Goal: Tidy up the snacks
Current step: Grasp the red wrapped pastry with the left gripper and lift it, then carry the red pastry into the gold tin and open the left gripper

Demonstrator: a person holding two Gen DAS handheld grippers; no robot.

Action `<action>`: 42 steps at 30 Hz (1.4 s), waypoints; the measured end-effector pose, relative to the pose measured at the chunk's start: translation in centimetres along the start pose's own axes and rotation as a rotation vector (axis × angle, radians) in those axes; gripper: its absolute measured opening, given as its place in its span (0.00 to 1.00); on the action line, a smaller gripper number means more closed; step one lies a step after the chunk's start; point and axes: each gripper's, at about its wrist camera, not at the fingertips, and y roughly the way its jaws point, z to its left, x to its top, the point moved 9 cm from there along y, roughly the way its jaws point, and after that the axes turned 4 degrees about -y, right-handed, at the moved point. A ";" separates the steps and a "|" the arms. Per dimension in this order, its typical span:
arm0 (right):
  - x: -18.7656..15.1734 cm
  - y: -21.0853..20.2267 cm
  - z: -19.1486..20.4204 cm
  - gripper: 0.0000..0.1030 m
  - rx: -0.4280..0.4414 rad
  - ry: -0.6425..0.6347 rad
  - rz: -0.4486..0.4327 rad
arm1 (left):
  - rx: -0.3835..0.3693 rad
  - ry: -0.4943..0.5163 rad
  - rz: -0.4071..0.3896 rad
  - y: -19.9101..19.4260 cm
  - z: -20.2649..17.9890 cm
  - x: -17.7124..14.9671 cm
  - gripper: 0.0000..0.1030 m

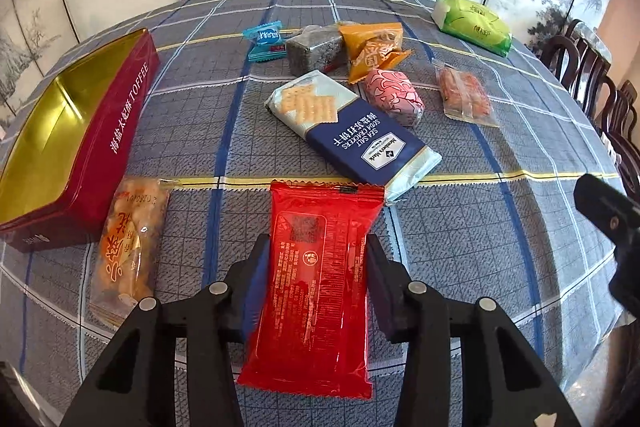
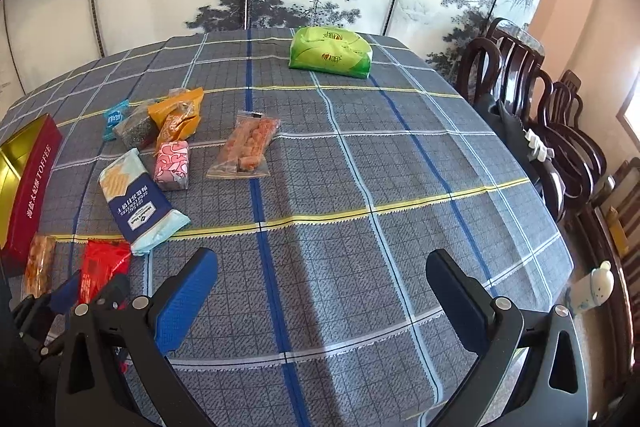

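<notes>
left gripper [image 1: 316, 267] all matte black plastic, chunky angled arms, round silver pivot screws, blue ribbed pads inside the jaws, right gripper [image 2: 320, 291] same deal, black frame, silver screws, bright blue textured pad

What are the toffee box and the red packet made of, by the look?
Toffee box: likely tin-plated metal; mirror-like gold interior, glossy red printed outside. Red packet, in the left gripper: thin glossy plastic film, probably foil-lined; crinkled highlights, serrated sealed ends.
</notes>
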 end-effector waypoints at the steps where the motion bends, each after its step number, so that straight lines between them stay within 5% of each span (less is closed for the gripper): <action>1: 0.0 -0.1 -0.2 1.00 -0.001 0.004 -0.003 | 0.005 0.016 -0.006 -0.1 -0.3 -0.1 0.39; 11: -0.1 -0.3 -2.0 1.00 -0.029 0.045 -0.006 | -0.059 0.031 -0.095 -3.6 0.3 1.3 0.38; 42: -1.6 0.8 1.8 1.00 0.015 -0.026 0.027 | 0.045 -0.079 -0.204 -6.9 7.1 8.9 0.38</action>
